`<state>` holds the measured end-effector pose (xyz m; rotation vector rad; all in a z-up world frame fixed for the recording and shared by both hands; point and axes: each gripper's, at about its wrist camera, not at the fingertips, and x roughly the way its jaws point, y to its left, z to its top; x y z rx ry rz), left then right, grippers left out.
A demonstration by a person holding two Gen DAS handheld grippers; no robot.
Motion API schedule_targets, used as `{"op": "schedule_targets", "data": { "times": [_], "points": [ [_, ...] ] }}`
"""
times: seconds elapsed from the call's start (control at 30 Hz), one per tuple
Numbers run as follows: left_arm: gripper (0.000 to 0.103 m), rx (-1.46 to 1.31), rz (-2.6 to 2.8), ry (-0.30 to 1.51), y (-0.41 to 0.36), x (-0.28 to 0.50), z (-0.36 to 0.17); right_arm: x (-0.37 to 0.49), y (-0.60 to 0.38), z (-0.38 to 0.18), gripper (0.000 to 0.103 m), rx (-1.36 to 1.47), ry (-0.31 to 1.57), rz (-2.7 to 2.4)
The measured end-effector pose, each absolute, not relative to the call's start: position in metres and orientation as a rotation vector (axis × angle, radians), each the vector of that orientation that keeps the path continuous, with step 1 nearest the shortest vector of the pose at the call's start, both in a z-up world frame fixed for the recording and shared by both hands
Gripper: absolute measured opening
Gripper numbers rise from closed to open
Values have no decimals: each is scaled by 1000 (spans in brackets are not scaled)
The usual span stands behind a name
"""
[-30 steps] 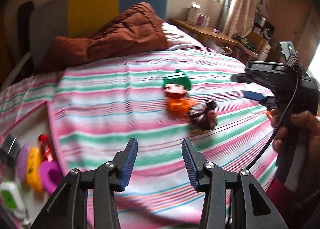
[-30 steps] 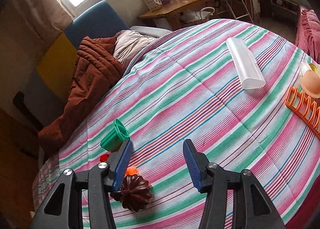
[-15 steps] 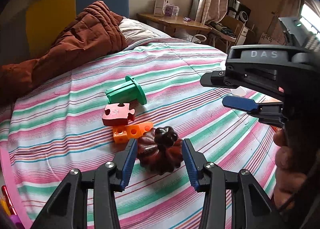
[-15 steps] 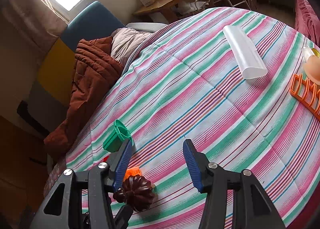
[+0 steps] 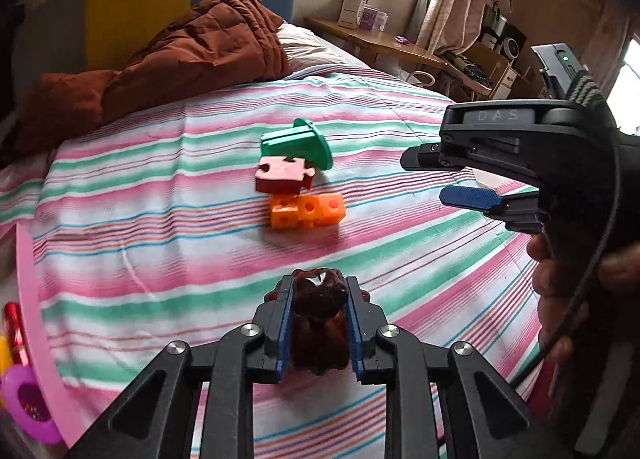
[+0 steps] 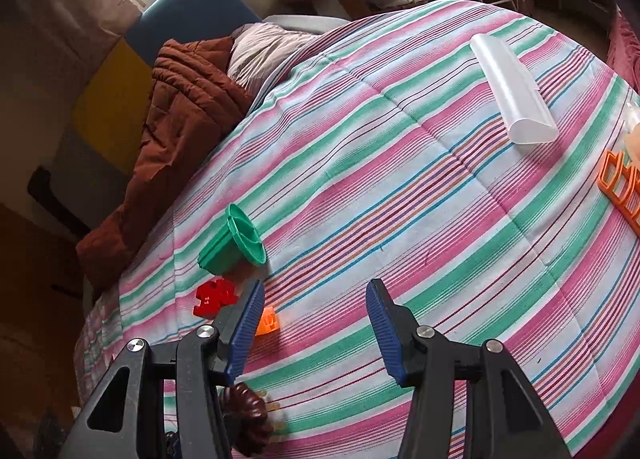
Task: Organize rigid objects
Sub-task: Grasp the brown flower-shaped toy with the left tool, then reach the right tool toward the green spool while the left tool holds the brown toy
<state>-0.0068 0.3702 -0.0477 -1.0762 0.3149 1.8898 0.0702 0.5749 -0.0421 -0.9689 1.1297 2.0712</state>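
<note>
My left gripper (image 5: 318, 301) is shut on a dark brown fluted mould (image 5: 318, 323), its blue pads pressing both sides just above the striped bedspread (image 5: 160, 219). Beyond it lie an orange block strip (image 5: 306, 211), a red puzzle piece (image 5: 282, 175) and a green funnel-shaped cup (image 5: 298, 143). My right gripper (image 6: 316, 319) hangs open over the bedspread (image 6: 400, 179) with nothing between its fingers; it also shows at the right of the left wrist view, held by a hand (image 5: 560, 279). The brown mould (image 6: 248, 419) sits at the lower left in the right wrist view, partly hidden.
A brown quilt (image 5: 180, 55) and a pillow lie at the head of the bed. A clear plastic tube (image 6: 512, 91) and an orange rack (image 6: 624, 187) rest toward the right. Purple, yellow and red items (image 5: 20, 399) sit off the bed's left edge. A desk stands behind.
My left gripper swung across the bed to the brown mould, dropped over it and closed on it. The right gripper barely moved.
</note>
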Motion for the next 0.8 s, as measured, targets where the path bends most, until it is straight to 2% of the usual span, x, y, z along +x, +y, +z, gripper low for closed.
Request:
{"op": "schedule_targets", "data": {
  "times": [0.33,0.5,0.6,0.8],
  "points": [
    [23,-1091,1964,243,293,-6,-30,27,540,-46,54,-1203,894,2182],
    [23,-1090,1984,189,270,-15,-21,-14,538,-32,69,-1207,725,2262],
    [23,-1091,1992,163,261,-19,-17,-44,540,-32,73,-1257,627,2281],
    [23,-1119,1994,100,244,-26,-14,-89,547,-52,74,-1398,451,2226]
  ]
}}
